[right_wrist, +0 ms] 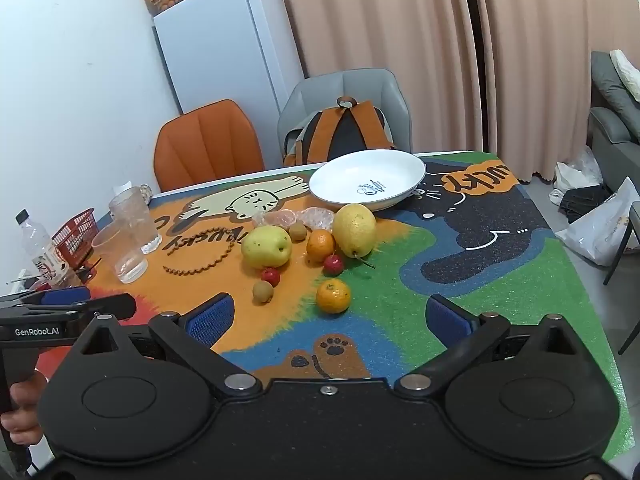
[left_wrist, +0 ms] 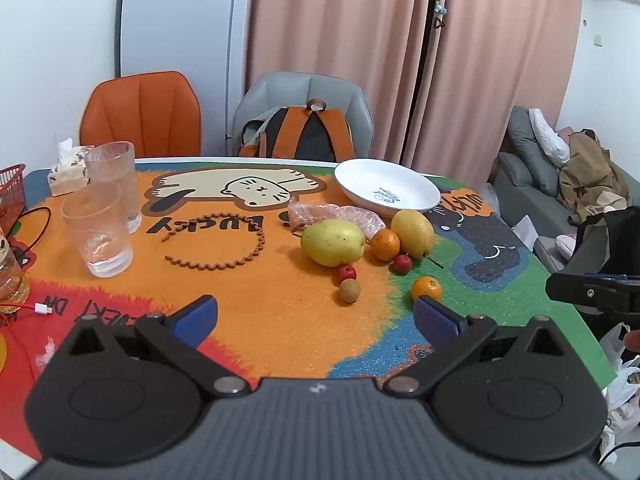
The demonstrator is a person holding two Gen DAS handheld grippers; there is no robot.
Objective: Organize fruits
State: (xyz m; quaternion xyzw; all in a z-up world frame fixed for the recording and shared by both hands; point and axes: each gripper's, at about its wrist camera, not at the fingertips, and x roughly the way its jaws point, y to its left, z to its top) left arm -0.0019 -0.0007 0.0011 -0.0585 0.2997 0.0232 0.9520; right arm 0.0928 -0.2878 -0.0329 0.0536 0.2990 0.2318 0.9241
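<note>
1. Left gripper (left_wrist: 316, 318): jaws spread wide with nothing between them, hovering over the worktop (left_wrist: 280, 312) and tilted down toward it.
2. Right gripper (right_wrist: 330, 320): jaws likewise spread wide and holding nothing, over the blue and green part of the mat.
3. The fruits lie loose on the worktop, ahead of both grippers and touched by neither.
4. Nearest the right gripper, just beyond the gap between its fingers: an orange (right_wrist: 333, 295).
5. In the left wrist view that orange sits just past the right fingertip (left_wrist: 434, 316).
6. Further ahead of the right gripper: a green pear (right_wrist: 267, 247), a second orange (right_wrist: 320, 245) and a yellow pear (right_wrist: 354, 229), close together in a row.
7. Between that row and the near orange: two small red fruits (right_wrist: 271, 275) (right_wrist: 333, 264) and a small brown fruit (right_wrist: 263, 292).
8. Another brown fruit (right_wrist: 297, 231) lies behind the green pear.
9. White plate (right_wrist: 400, 168): beyond the fruit cluster, farthest from both grippers, with no fruit in it.
10. Ahead and left of the left gripper: two clear glasses (left_wrist: 98, 232), well apart from the fruit.
</note>
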